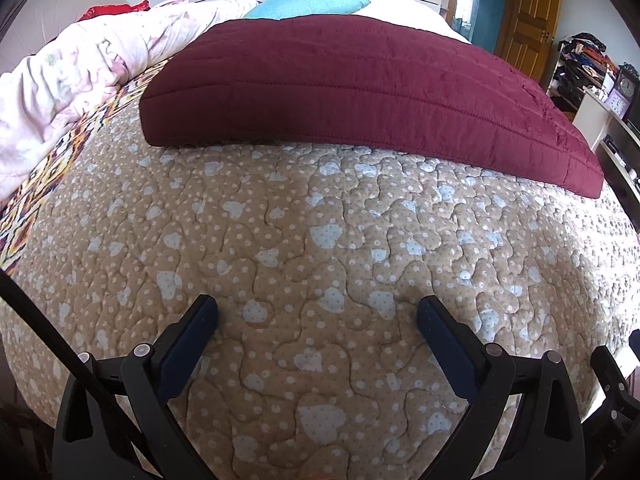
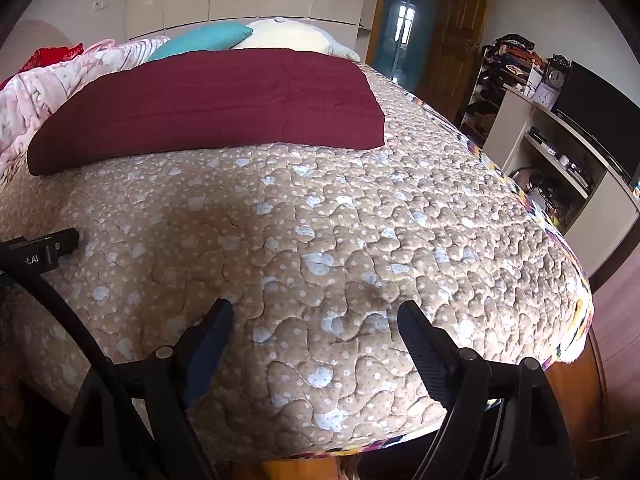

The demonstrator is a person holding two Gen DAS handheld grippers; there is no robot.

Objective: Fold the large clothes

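The left gripper (image 1: 318,312) is matte black plastic with dark navy pads on its fingers (image 1: 192,336), round silver screws at the joints and a black cable on its left. The right gripper (image 2: 316,316) looks alike, its right pad finely ribbed; white lettering ending ".AI" marks the black body at that view's left edge.

Both cameras sit low over the near edge of the bed (image 1: 320,264), each looking forward between its own spread fingers across the quilted bedspread toward the far wall of cupboards.

The left wrist view hangs close above the spread, toward the bed's left side, with the folded maroon quilt (image 1: 360,80) near and large.

The right wrist view stands near the near right corner, tilted a little, so the bed's right edge and the shelving (image 2: 560,152) beside it show.

Both share the maroon quilt (image 2: 208,104), the turquoise pillow (image 1: 308,2) (image 2: 204,38), the pink blanket (image 1: 80,72) (image 2: 48,84) and the wooden door (image 1: 528,20) (image 2: 452,28).
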